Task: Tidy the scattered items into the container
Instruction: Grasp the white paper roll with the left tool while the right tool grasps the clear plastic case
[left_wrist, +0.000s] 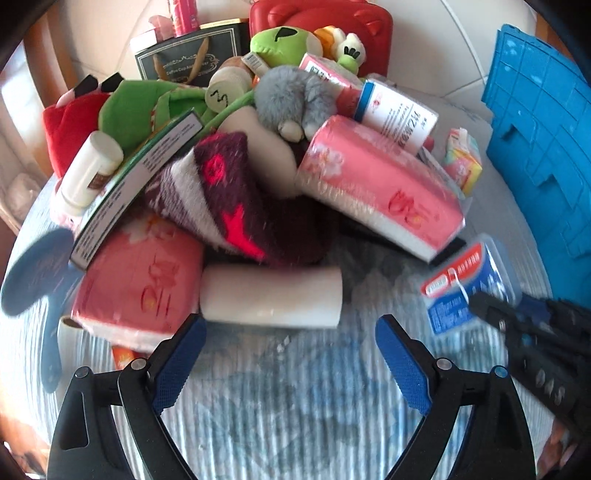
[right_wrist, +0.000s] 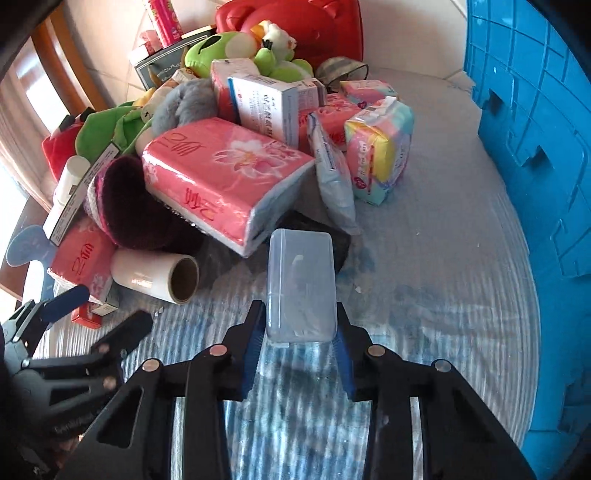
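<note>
Both views were motion-blurred; labels were unreadable. The pile's lower items lay half hidden beneath a pink tissue pack (right_wrist: 225, 177) and a maroon sock (left_wrist: 236, 206). The blue crate (right_wrist: 535, 184) was cut off at the right edge. The left gripper (left_wrist: 290, 354), angled down, stood spread wide and empty just before a white roll (left_wrist: 271, 295). The right gripper (right_wrist: 297, 332), also angled down, pinched a clear box (right_wrist: 301, 284) on the cloth (right_wrist: 424, 295), beside the pile.
</note>
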